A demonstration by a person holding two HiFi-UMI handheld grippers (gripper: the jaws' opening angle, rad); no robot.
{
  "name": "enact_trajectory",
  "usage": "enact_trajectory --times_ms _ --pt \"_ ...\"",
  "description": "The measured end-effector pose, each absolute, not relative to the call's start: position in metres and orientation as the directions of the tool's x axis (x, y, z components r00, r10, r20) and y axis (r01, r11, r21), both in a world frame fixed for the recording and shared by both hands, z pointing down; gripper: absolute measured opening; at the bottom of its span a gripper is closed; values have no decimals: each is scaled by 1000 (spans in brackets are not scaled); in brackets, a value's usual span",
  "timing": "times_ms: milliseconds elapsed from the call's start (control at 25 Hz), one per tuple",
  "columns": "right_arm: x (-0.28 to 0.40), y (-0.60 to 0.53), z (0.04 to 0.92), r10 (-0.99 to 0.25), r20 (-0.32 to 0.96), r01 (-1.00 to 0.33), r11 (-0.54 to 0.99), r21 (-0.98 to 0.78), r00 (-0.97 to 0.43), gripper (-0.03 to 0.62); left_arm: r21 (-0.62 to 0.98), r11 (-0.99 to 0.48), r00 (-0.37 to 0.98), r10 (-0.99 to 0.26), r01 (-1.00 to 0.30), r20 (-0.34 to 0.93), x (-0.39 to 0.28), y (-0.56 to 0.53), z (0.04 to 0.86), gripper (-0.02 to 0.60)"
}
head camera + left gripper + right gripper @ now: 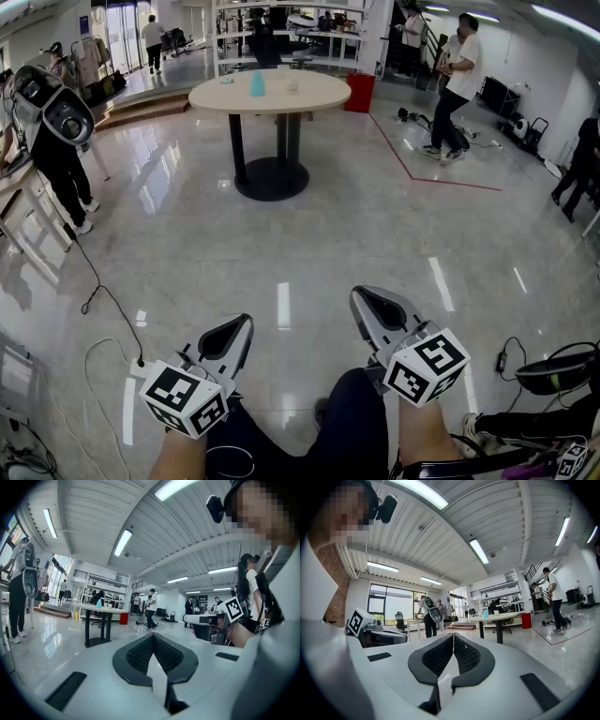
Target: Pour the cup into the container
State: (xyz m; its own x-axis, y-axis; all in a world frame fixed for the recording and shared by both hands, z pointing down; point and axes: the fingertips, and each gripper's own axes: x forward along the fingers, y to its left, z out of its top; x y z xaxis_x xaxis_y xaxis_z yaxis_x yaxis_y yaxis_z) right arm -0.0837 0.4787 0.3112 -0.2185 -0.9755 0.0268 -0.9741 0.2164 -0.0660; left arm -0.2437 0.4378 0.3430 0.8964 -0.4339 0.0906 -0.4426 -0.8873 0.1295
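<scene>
A round beige table (270, 94) stands far ahead across the floor. On it are a light-blue cup-like object (257, 84) and a small pale container (292, 85); at this distance their details are unclear. My left gripper (246, 322) and right gripper (360, 296) are held low over my knees, pointing level toward the table, both shut with nothing between the pads. The left gripper view shows its jaws (153, 635) meeting, with the table (101, 607) and blue object (99, 603) small at the left. In the right gripper view its jaws (453, 635) meet too, with the table (494, 617) beyond.
Glossy tiled floor lies between me and the table. A red bin (359, 92) stands behind it. A person with a backpack rig (52, 141) stands at the left, another person (457, 84) walks at the right. Cables (103, 309) trail on the left; a headset (553, 370) lies at the right.
</scene>
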Motion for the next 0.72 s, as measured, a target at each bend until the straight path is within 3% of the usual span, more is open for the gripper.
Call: enact_trajectory --times_ms 400,720 --pt "-77 464 308 -974 27 -974 221 -51 -223 6 92 -893 897 -434 -440 81 -233 422 329 0" --pt "-10 421 330 -978 36 -971 202 -129 -208 6 113 -892 896 -424 -438 133 -174 373 344 0"
